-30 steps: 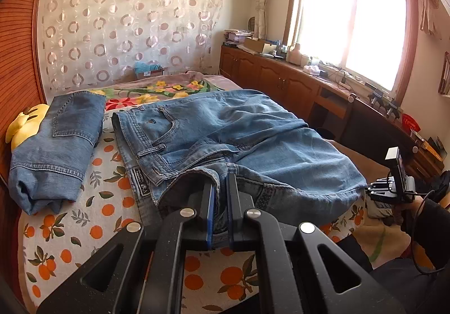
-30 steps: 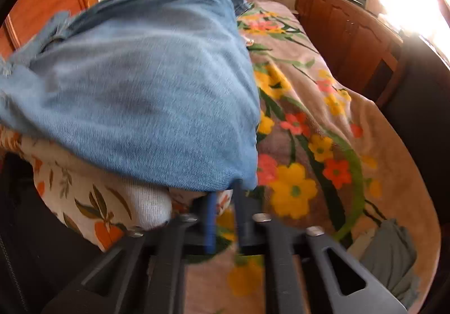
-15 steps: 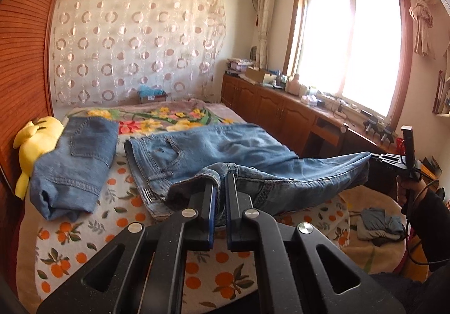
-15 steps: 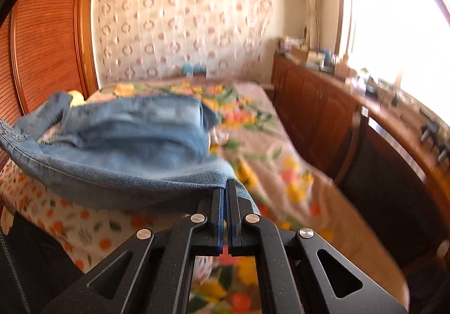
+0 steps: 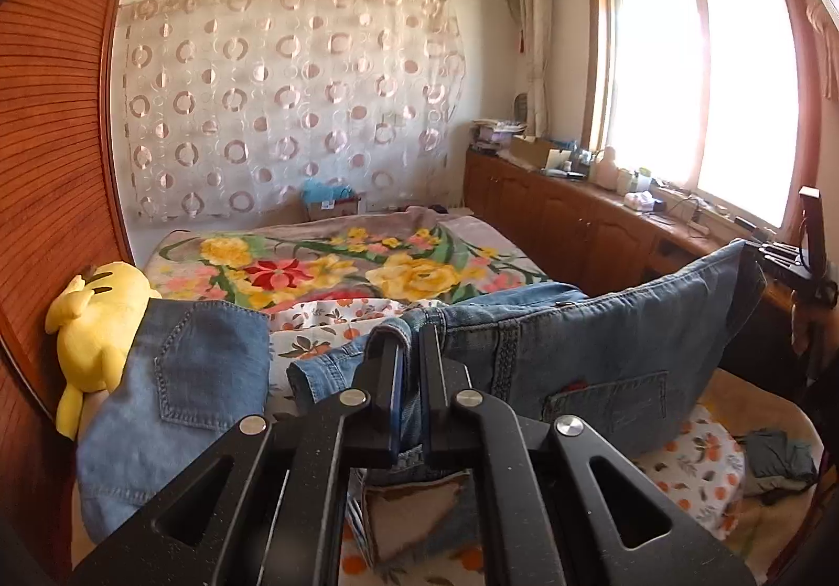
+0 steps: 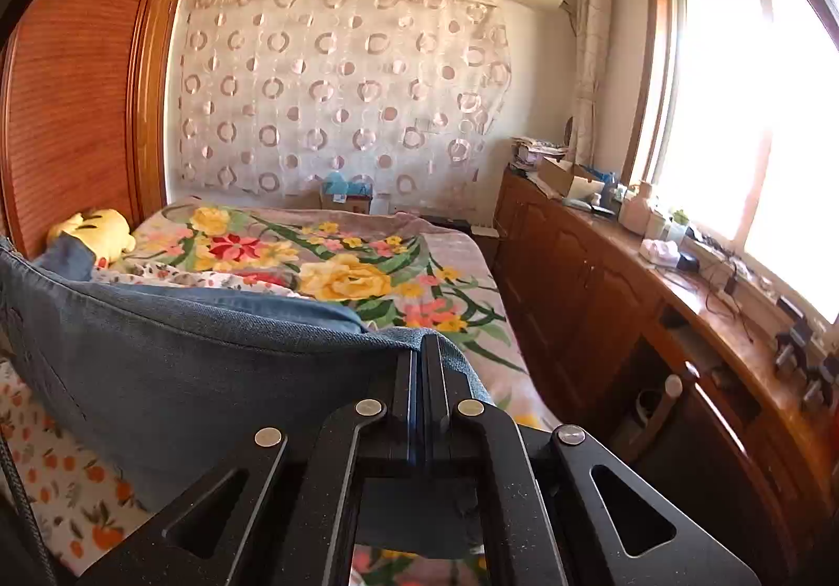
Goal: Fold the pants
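Left wrist view: left gripper clamped blue jeans by the waistband; right gripper clamped their far edge above the bed.

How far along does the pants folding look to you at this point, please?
One pair of folded jeans already lies on the bed beside the yellow plush toy. In hand: the left gripper and the right gripper are each shut on the second pair of jeans, holding it stretched above the bed. Left: laying it down and making its folds, none visible yet.
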A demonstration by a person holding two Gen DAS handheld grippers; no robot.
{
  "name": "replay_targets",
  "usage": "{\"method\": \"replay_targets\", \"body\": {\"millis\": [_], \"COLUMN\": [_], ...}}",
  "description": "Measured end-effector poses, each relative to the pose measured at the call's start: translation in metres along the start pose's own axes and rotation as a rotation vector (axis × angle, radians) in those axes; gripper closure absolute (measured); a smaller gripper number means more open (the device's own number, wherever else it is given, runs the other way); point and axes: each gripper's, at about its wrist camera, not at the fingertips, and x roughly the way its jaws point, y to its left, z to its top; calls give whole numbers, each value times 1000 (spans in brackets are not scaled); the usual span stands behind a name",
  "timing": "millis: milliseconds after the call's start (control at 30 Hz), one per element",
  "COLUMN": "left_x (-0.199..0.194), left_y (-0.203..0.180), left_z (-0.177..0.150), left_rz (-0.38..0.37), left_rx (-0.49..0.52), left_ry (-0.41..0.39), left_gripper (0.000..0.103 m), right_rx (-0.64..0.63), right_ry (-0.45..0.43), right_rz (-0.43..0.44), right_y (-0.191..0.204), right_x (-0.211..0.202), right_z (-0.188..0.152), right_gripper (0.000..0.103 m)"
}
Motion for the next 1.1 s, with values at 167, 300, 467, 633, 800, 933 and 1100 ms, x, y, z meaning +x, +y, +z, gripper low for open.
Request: {"method": "replay_targets", "body": {"millis": [167,300,467,633,800,933,1100], "left_x": [39,50,45,74,128,159,171], "left_y": [21,27,29,44,68,79,78], "left_z": [-9,-6,10,28,19,0,-11], "left_rz": [-11,-22,-40,0,89,105,118], "left_rx": [-23,-27,-68,-85,-77,-96,-81], "left_ry": [65,80,-10,-14,73,155,205], "left_gripper": [97,97,97,97,97,97,97], "right_rx": [-3,-14,26,57,-1,-34,-23], "right_ry": [80,101,38,31,116,192,254], "right_rz": [1,8,4,5,16,22,30], "right_y": [15,19,8,17,46,62,68], "right_x": [59,84,100,147,215,273,324], "right_z": [4,18,45,58,49,50,59], "right_gripper": [102,102,102,102,102,102,102]}}
